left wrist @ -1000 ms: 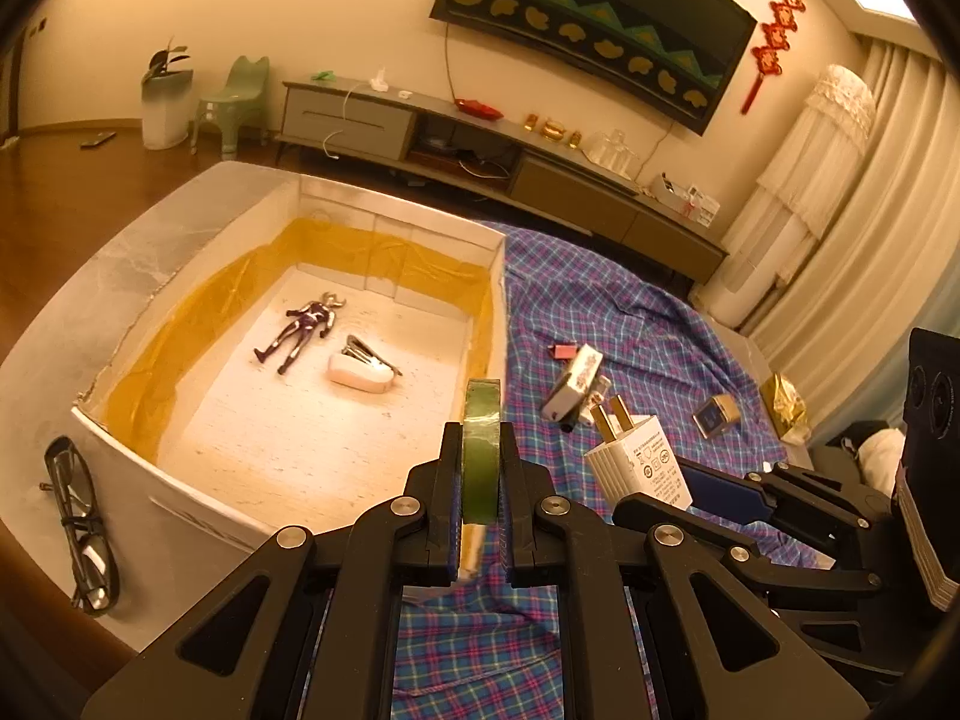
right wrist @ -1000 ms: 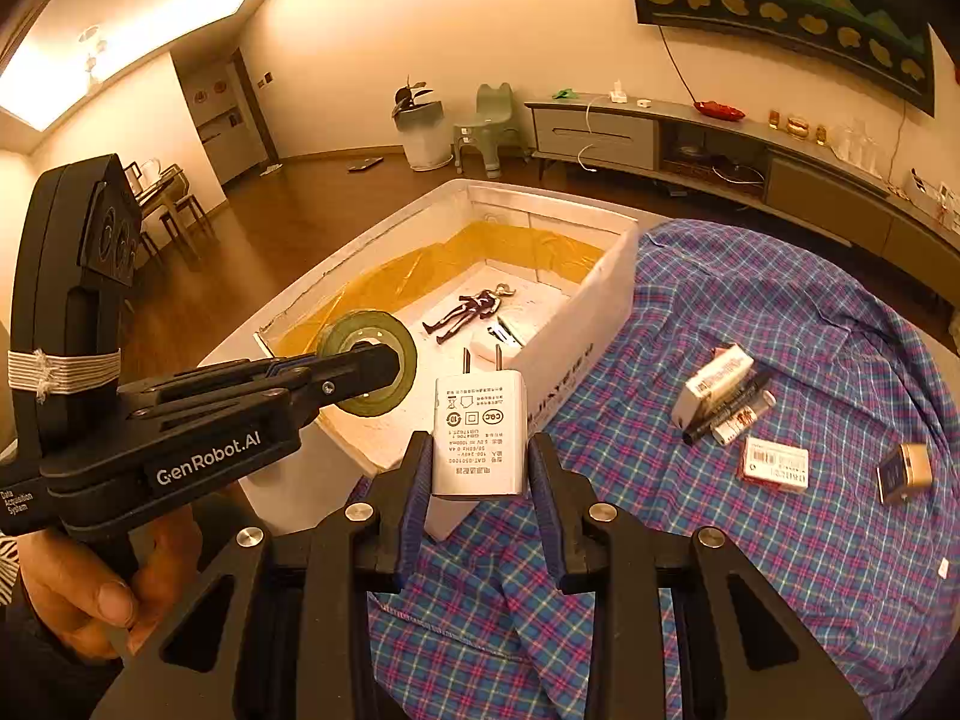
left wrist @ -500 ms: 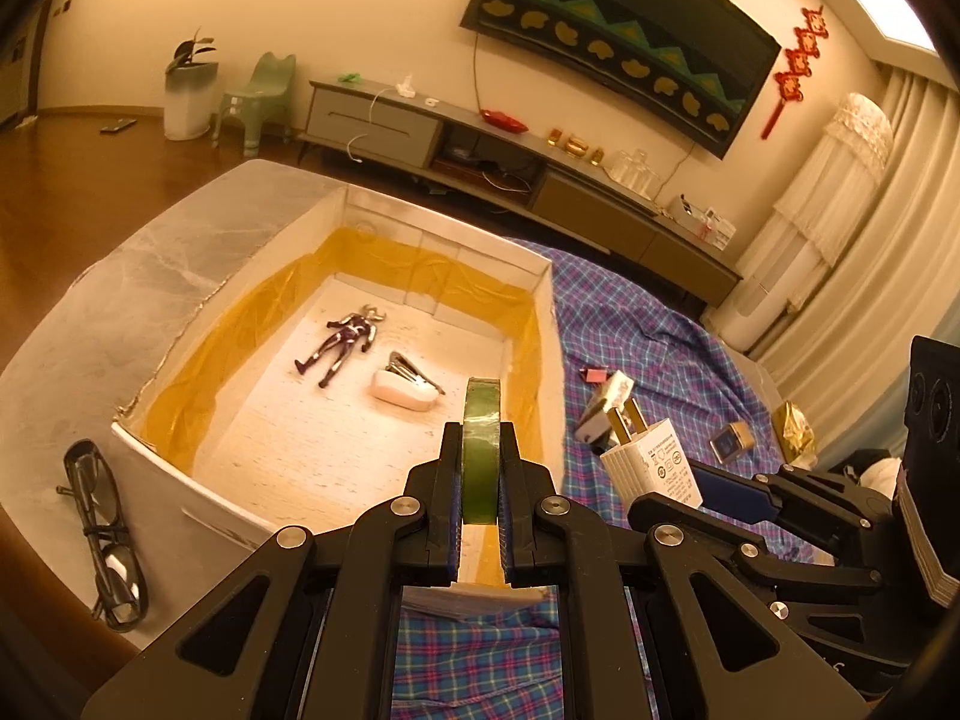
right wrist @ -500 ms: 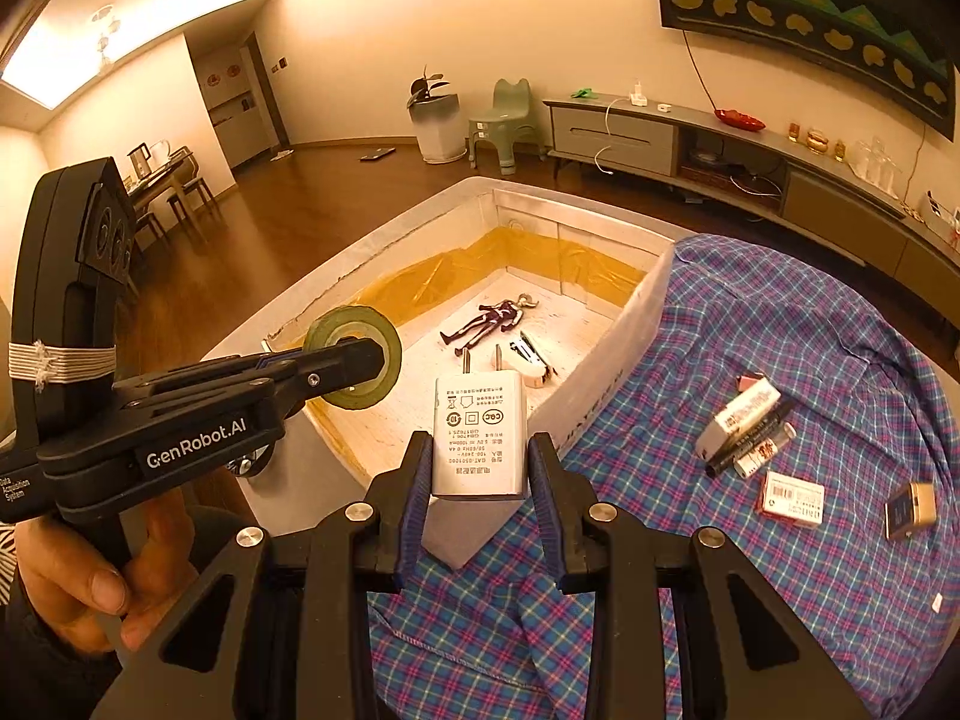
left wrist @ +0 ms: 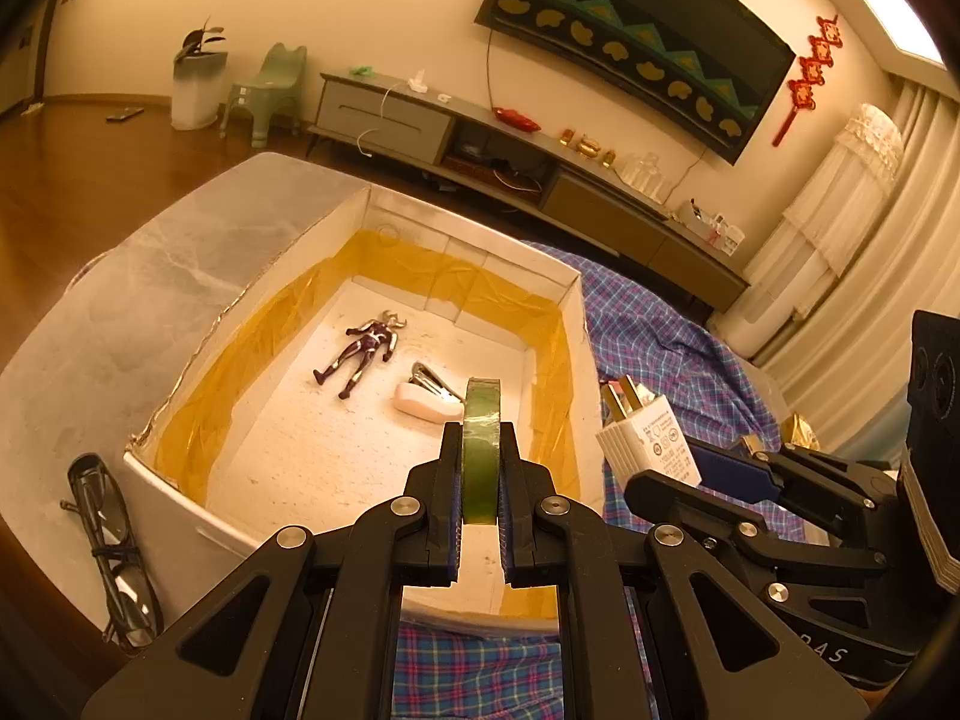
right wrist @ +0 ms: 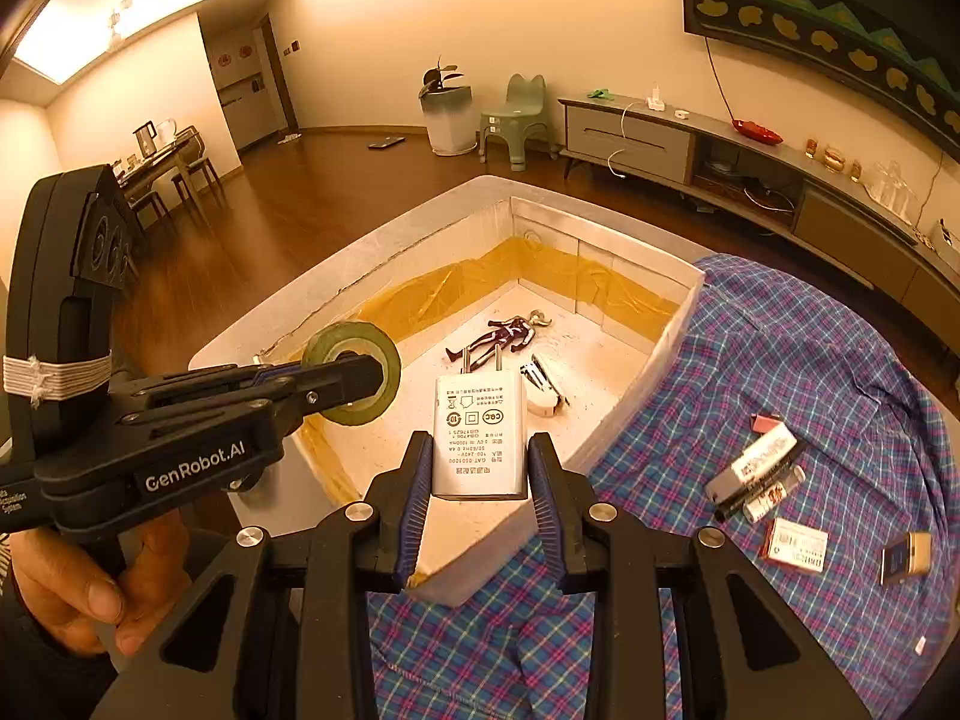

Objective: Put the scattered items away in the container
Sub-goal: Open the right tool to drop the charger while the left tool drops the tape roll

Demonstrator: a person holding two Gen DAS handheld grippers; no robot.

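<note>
Carrying loads over the box (left wrist: 576, 300), the left gripper (left wrist: 480, 516) pinches a tape roll (left wrist: 480, 450) and the right gripper (right wrist: 480, 492) a charger (right wrist: 480, 438); next, probably, both release inside.

"GenRobot.AI" stands in white on the side of the left hand-held gripper (right wrist: 354, 381). The white charger (right wrist: 480, 435) bears small print, too fine to read.
</note>
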